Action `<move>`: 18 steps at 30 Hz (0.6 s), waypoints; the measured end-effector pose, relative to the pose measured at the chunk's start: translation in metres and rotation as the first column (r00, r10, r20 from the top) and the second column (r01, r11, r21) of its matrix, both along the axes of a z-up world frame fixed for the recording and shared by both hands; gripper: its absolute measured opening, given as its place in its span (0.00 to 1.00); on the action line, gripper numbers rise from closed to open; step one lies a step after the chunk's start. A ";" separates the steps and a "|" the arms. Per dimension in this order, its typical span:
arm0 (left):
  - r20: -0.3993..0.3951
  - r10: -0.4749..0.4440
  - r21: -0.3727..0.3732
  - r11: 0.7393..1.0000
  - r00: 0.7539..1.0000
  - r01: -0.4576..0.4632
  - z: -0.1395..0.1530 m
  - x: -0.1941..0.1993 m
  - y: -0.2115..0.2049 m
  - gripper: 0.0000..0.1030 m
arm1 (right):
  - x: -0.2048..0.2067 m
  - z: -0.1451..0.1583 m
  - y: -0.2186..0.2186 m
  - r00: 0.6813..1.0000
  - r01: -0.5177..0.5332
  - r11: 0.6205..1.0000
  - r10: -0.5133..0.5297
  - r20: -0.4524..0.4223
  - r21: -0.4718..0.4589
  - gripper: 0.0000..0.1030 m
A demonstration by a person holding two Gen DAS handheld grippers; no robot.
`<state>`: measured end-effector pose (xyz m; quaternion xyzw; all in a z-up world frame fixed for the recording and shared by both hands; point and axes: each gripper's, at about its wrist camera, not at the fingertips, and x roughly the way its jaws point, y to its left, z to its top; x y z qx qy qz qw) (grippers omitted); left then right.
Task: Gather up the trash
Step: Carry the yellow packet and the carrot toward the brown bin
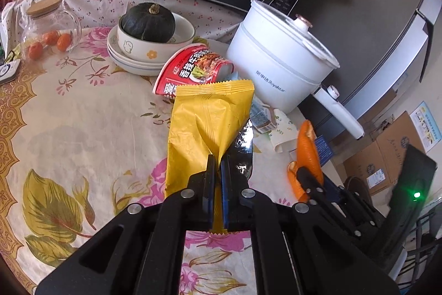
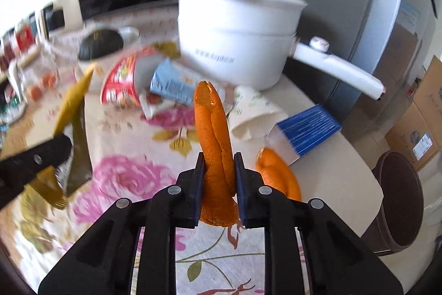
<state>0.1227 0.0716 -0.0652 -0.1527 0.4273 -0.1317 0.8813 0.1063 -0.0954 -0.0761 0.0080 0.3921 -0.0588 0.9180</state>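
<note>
Holding trash in both grippers, the person has two pieces lifted above the flowered tablecloth [image 1: 83, 129]. The left gripper [image 1: 217, 179] is clamped on a yellow wrapper [image 1: 210, 115], gripped only at a thin pinched fold low on the bag. The right gripper [image 2: 219, 184] is closed on a long orange peel [image 2: 212, 134], which stands up between the fingers.

The wrapper is smooth and light, so I think it can slide out of the pads if the hand swings fast. The peel is soft and curved; a hard squeeze can break it, and the top part may fall. The right wrist view is blurred, which suggests fast motion, and this raises the risk. The brown bin [image 2: 400, 201] stands beside the table edge, so a careless drop may miss it.

Counting what remains on the table:
- one red noodle cup [image 1: 193, 68], lying on its side
- one light blue carton [image 2: 174, 85]
- one blue striped box [image 2: 306, 129]
- one crumpled paper [image 2: 251, 112]
- one more orange peel piece [image 2: 279, 173]

One white electric pot [image 1: 279, 60] and one dark squash [image 1: 149, 21] are not trash, I judge.
</note>
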 end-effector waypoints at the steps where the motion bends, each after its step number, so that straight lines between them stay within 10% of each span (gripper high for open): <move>1: 0.006 -0.002 -0.003 1.000 1.000 0.002 0.002 -0.001 -0.001 0.04 | 0.000 0.006 -0.006 1.000 0.005 1.000 -0.005 0.014 0.015 0.18; 18: 0.078 -0.115 -0.005 0.993 0.990 0.116 0.015 -0.017 -0.067 0.04 | -0.032 0.041 -0.063 0.983 0.121 0.992 -0.124 0.135 0.024 0.19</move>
